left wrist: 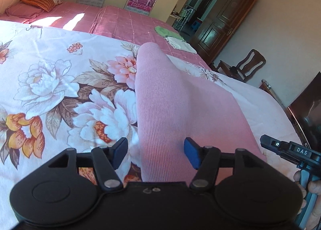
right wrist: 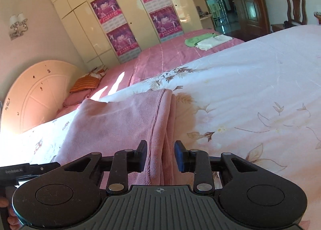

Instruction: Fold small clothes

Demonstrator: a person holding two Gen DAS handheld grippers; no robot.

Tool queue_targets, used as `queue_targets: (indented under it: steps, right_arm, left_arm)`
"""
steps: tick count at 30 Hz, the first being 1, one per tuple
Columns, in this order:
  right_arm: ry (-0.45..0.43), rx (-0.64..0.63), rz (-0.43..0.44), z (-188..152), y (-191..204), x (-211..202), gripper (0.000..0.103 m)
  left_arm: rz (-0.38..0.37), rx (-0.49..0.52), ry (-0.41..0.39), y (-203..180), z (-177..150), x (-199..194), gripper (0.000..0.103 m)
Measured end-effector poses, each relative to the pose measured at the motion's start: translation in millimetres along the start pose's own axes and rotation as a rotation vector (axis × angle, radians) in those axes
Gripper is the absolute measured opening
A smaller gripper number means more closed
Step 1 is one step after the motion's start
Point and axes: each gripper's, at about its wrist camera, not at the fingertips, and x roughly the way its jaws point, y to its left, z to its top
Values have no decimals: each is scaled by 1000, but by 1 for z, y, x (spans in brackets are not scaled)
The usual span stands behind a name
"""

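Left wrist view: the left gripper (left wrist: 156,154) hangs released, jaws wide, over the near end of the pink knit garment (left wrist: 172,97), which lies folded long on the floral quilt (left wrist: 50,81). The right gripper (right wrist: 160,154) is half closed around the stacked edge, though a firm pinch can't be confirmed. Soft, light, floppy ribbed knit; best taken at corners. Readable: "DAS", "GenRobot.AI".

Garment (left wrist: 170,109): pink, fine ribbed knit. Quilt (left wrist: 60,81): white, printed with white, pink and orange flowers and brown leaves. Bedspread (left wrist: 128,23): pink, light grid lines. Far folded cloths: green (right wrist: 197,40) and cream (right wrist: 212,42). Tool pads (left wrist: 192,154): blue; tool bodies black.
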Motion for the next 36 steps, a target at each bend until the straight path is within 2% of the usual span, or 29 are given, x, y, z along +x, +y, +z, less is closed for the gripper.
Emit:
queue_targets:
  steps: [2, 3, 5, 8, 14, 17, 18, 19, 20, 23, 25, 28, 30, 33, 36]
  right_arm:
    - [-1, -7, 40, -5, 2, -7, 28]
    - [5, -15, 60, -7, 4, -8, 23]
    - [26, -24, 92, -15, 10, -14, 23]
    - [32, -55, 47, -25, 15, -20, 23]
    - [52, -83, -5, -38, 18, -26, 23]
    - [76, -64, 16, -40, 15, -24, 23]
    - [91, -77, 22, -42, 16, -22, 21]
    - [105, -97, 28, -44, 18, -19, 10]
    - [100, -119, 9, -46, 21, -17, 3]
    - [25, -101, -10, -39, 20, -29, 3]
    - [13, -70, -20, -34, 14, -32, 3]
    - [130, -41, -51, -45, 3, -10, 3]
    - [109, -39, -52, -48, 3, -14, 3]
    - [16, -56, -78, -41, 17, -40, 4]
    - [-26, -128, -53, -35, 36, -48, 4]
  left_arm:
    - [28, 9, 9, 0, -6, 5, 67]
    - [34, -8, 4, 0, -7, 6, 72]
    - [47, -34, 5, 2, -7, 5, 75]
    - [49, -29, -2, -2, -10, -5, 71]
    - [60, 6, 18, -7, -40, -21, 71]
    - [68, 9, 15, -6, -48, -23, 72]
    - [67, 2, 15, -6, -48, -23, 72]
    - [68, -6, 16, -6, -46, -23, 71]
    - [60, -13, 10, -7, -44, -25, 70]
    - [30, -19, -15, -9, -42, -29, 73]
    - [36, -6, 7, -9, -45, -23, 74]
    - [87, 84, 29, -16, -53, -18, 74]
    - [114, 118, 47, -26, -50, -26, 68]
    - [89, 134, -14, -28, -46, -44, 72]
    - [79, 109, -38, -25, -35, -44, 72]
